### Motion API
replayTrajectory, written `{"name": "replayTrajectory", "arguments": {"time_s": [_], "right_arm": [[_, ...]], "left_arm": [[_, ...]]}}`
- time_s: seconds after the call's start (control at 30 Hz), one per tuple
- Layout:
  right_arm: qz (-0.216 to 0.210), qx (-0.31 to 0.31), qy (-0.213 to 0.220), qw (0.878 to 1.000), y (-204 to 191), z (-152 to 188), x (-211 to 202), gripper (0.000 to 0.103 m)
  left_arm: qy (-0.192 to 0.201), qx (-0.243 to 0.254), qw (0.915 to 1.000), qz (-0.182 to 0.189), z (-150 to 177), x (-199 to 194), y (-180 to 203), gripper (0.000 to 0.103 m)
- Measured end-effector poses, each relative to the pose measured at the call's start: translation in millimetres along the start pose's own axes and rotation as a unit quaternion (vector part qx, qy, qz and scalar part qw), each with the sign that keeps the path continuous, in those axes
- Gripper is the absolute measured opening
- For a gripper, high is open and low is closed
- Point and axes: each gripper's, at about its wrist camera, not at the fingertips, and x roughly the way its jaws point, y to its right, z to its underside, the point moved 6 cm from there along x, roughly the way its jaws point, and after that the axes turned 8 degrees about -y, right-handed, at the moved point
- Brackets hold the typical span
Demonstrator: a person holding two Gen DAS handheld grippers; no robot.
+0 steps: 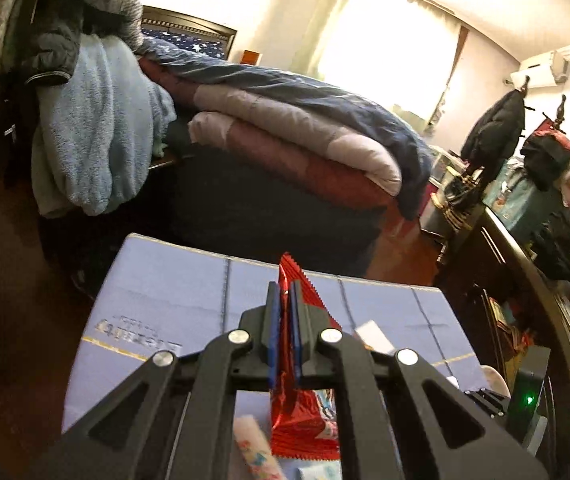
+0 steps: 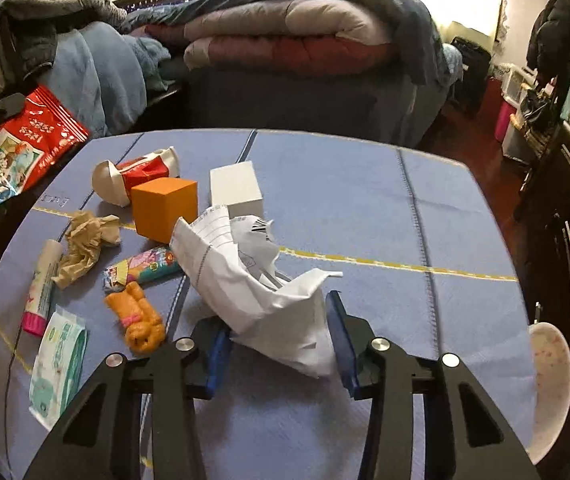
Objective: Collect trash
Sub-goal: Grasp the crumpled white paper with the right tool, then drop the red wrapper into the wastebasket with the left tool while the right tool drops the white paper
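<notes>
While the left gripper [image 1: 284, 304] pinches the red wrapper [image 1: 299, 420] off the table's [image 2: 365, 208] left edge, the right gripper [image 2: 281, 340] stands wide. Crumpled paper [image 2: 245, 276] lies between its fingers, mid-table near the front edge.

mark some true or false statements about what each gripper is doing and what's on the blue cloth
1. The left gripper is shut on the red wrapper. True.
2. The right gripper is clamped tight on the orange cube. False: its jaws stand open around the crumpled white paper.
3. The white box sits beside the orange cube. True.
4. The glue stick stands upright. False: it lies flat on the blue cloth.
</notes>
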Motion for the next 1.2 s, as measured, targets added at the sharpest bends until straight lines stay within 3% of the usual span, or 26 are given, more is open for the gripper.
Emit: {"name": "replayTrajectory", "arguments": {"time_s": [0.33,0.5,0.9,1.2], "right_arm": [[-0.011,0.062,0.027,0.998,48,37,-56,0.045],[0.024,0.114,0.045,0.992,105,67,-88,0.045],[0.108,0.238,0.056,0.964,248,132,-129,0.045],[0.136,0.294,0.028,0.946,328,166,-107,0.045]], "left_arm": [[-0.022,0.057,0.9966,0.055,35,-5,87,0.008],[-0.041,0.094,0.9891,0.105,55,3,156,0.008],[-0.106,0.198,0.9504,0.215,117,60,348,0.008],[-0.15,0.251,0.9268,0.236,157,125,448,0.008]]}}
